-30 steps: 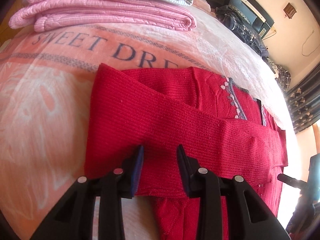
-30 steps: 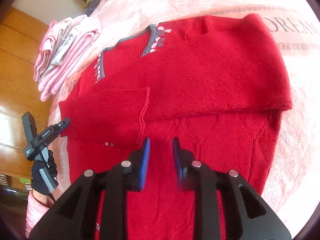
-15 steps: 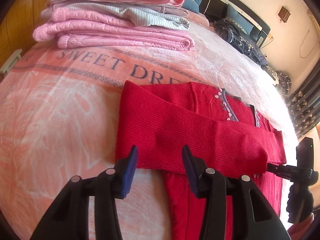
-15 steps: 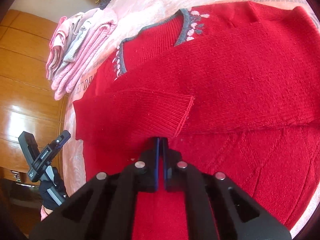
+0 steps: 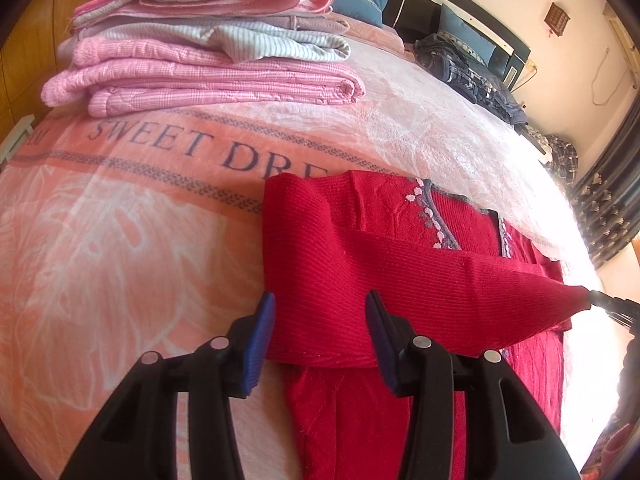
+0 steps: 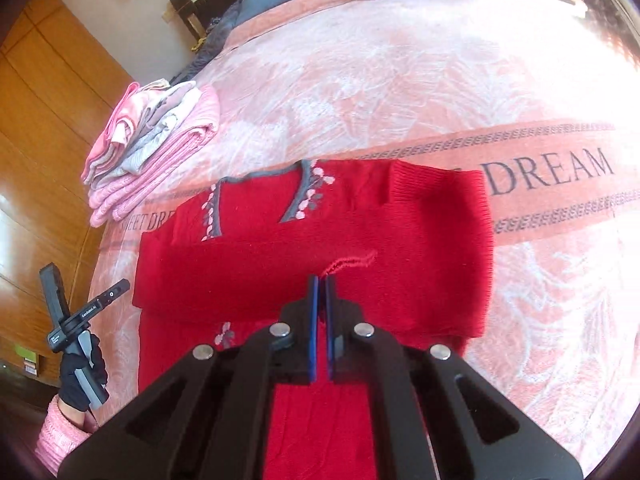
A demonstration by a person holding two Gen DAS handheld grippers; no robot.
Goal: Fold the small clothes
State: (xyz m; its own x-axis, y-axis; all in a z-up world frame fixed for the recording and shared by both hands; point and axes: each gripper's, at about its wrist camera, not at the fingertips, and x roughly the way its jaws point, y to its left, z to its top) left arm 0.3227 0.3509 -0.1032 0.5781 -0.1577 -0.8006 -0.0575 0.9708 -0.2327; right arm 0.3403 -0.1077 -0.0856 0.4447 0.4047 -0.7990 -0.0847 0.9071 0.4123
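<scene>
One red knit sweater (image 6: pixel 420 232), grey-trimmed neck, sleeve cuff pinched in right gripper (image 6: pixel 320 280) fingers; left gripper (image 5: pixel 320 308) fingers wide apart, empty.

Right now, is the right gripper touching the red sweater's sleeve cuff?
Touching. The right wrist view shows the right gripper shut on the sleeve cuff of the red sweater; the left wrist view shows the cuff pulled taut.

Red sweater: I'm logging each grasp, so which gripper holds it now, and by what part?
The right gripper is shut on the red sweater, pinching its sleeve cuff. The left gripper is open, holding nothing.
</scene>
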